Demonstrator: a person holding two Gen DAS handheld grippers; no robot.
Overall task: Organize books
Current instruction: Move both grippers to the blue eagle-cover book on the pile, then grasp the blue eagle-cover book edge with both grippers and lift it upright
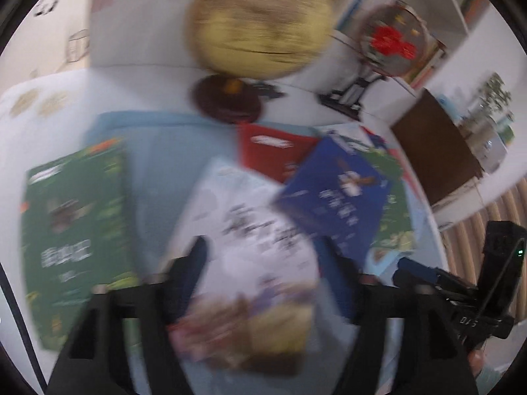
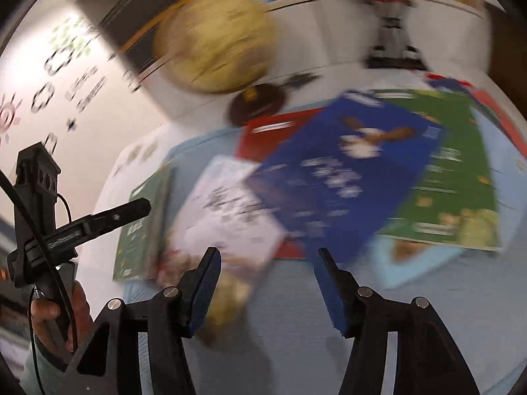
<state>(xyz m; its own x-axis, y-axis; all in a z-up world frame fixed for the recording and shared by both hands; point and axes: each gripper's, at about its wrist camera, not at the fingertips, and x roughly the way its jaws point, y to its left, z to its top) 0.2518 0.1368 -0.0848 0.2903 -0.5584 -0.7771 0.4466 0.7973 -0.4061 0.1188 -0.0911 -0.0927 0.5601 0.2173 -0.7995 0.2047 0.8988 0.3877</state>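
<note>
Both views are motion-blurred. Several books lie on a light blue mat (image 1: 158,151). A white book (image 1: 250,240) lies in the middle, a green book (image 1: 75,230) to its left, a blue book (image 1: 336,194) overlapping a red book (image 1: 270,148) and another green book (image 1: 395,217) to the right. My left gripper (image 1: 263,250) is open, fingers straddling the white book just above it. My right gripper (image 2: 266,256) is open and empty, above the mat near the white book (image 2: 230,210) and blue book (image 2: 339,171). The right gripper also shows in the left wrist view (image 1: 408,263).
A yellow globe (image 1: 260,23) on a dark round base (image 1: 227,98) stands behind the books. A round ornament with red flowers (image 1: 392,39) stands at the back right. A brown box (image 1: 434,151) sits right. Bookshelves line the back wall.
</note>
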